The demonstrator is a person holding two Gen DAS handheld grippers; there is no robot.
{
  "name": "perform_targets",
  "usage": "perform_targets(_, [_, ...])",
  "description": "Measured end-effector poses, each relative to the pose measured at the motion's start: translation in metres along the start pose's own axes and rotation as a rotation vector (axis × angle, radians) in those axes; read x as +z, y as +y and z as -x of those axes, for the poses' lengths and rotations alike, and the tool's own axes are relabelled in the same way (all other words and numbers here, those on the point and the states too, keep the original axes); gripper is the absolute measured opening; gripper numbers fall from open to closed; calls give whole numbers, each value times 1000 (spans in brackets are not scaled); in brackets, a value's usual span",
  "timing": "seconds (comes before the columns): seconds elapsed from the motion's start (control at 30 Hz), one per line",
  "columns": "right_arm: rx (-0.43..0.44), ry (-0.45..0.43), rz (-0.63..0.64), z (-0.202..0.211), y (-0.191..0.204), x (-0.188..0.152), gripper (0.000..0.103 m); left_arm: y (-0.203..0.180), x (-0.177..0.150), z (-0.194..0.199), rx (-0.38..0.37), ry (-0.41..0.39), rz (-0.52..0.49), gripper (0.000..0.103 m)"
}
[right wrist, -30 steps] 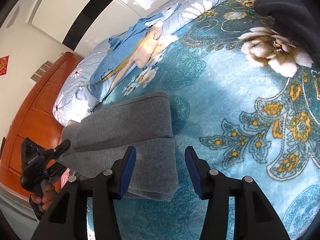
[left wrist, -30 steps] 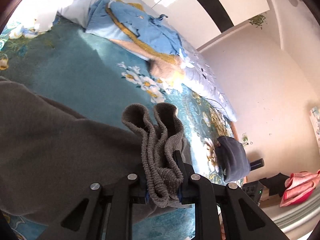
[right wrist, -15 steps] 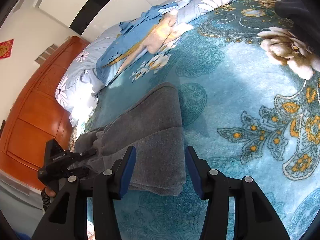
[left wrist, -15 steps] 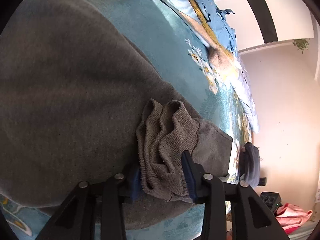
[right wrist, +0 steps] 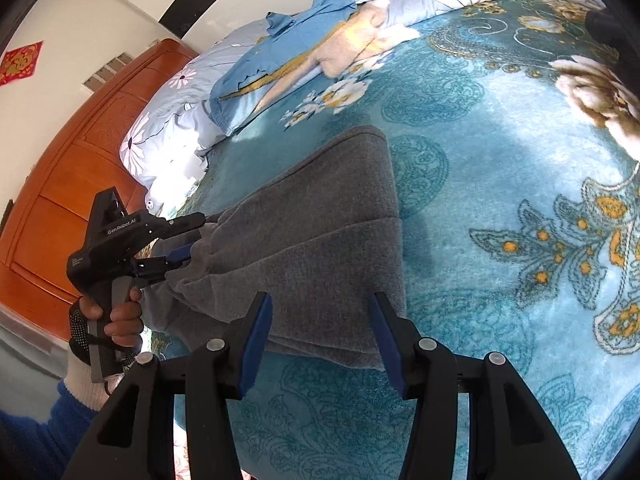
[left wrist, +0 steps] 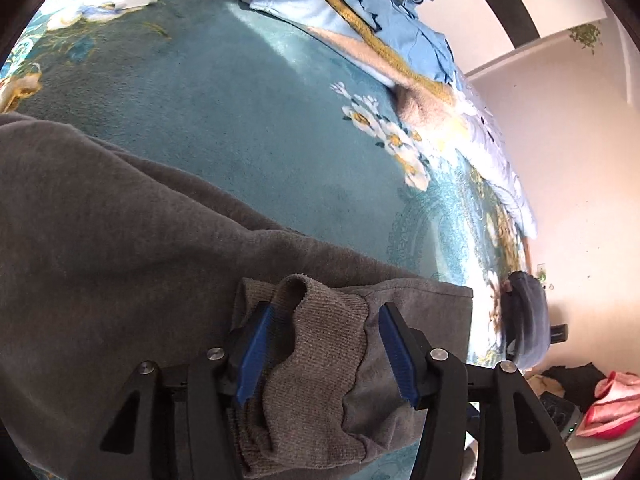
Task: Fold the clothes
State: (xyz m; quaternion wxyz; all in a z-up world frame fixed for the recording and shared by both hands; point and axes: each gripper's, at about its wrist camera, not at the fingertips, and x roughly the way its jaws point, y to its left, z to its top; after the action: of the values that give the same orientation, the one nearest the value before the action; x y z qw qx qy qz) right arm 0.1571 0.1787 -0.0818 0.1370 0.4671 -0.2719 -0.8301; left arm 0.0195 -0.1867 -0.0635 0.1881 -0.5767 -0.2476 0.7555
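Note:
A grey sweater [right wrist: 320, 236] lies folded on the teal floral blanket [right wrist: 500, 160]; it also shows in the left wrist view [left wrist: 120, 248]. Its ribbed cuff [left wrist: 320, 344] lies loose between the fingers of my left gripper [left wrist: 324, 352], which is open around it. The left gripper also shows in the right wrist view [right wrist: 184, 248] at the sweater's left end. My right gripper [right wrist: 320, 340] is open and empty, just above the sweater's near edge.
A blue and tan garment [left wrist: 380, 32] lies on the pale quilt [right wrist: 168, 128] at the far side of the bed. A dark folded garment [left wrist: 528, 312] sits at the bed's edge. A wooden headboard [right wrist: 72, 168] is to the left. A pink cloth [left wrist: 612, 400] lies off the bed.
My left gripper has opened and let go of the ribbed cuff, which now rests on the sweater. The right gripper has stayed open over the sweater's near edge.

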Motion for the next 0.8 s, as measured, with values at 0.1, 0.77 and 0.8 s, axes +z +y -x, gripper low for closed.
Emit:
perform_targets(0.1, [-29,-31,-16,8,-6,2,52,0,-5,10,-8,-29,-12,56])
perform_targets(0.77, [-68,31,17,3,-12,-2,2,-9,7,-13,-29,-54,21,7])
perform_targets(0.8, [-66,35,17,4,-12,-4,1,-10,7,-11,-26,-67,25,6])
